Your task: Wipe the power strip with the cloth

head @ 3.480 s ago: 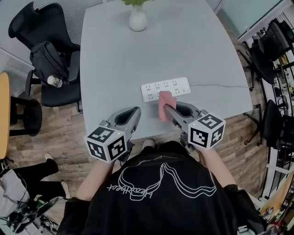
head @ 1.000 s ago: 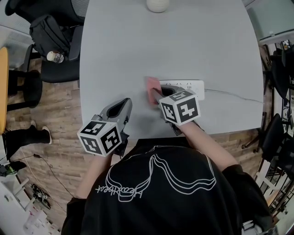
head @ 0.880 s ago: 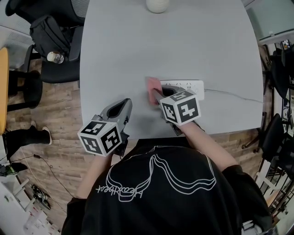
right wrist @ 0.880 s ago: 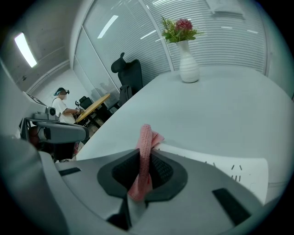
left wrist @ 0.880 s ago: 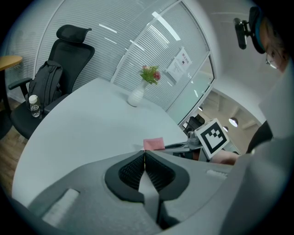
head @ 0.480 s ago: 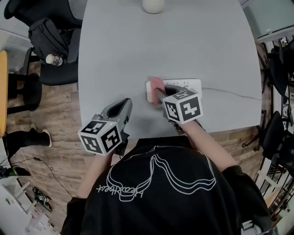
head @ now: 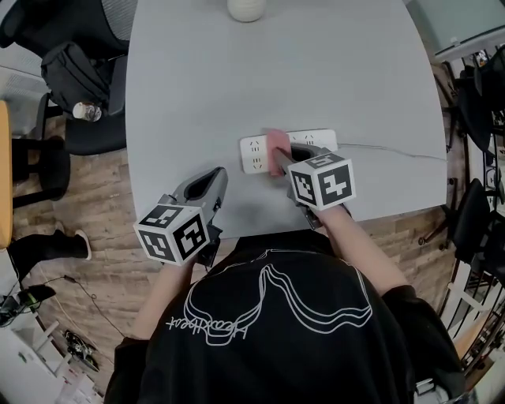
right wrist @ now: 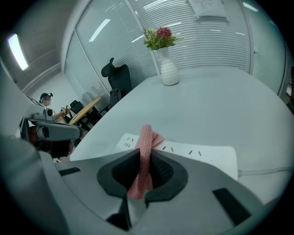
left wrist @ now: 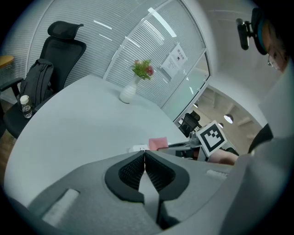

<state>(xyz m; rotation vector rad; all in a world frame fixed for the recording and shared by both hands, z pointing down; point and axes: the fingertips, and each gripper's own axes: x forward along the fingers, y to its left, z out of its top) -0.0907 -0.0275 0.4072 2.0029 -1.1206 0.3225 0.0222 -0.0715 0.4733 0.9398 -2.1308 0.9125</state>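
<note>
Fingers of our right gripper [right wrist: 146,161] are clamped on the pink cloth [right wrist: 146,134], its free end on the white power strip [right wrist: 202,155] near the front edge of the table [head: 316,71]. The cloth is soft and will fold, so a grip near its edge suits. The strip looks light and may slide. Our left gripper [left wrist: 144,155] hovers apart, fingers pressed together on nothing. A cable [head: 387,147] trails right, and the vase [head: 246,8] stands well clear.
</note>
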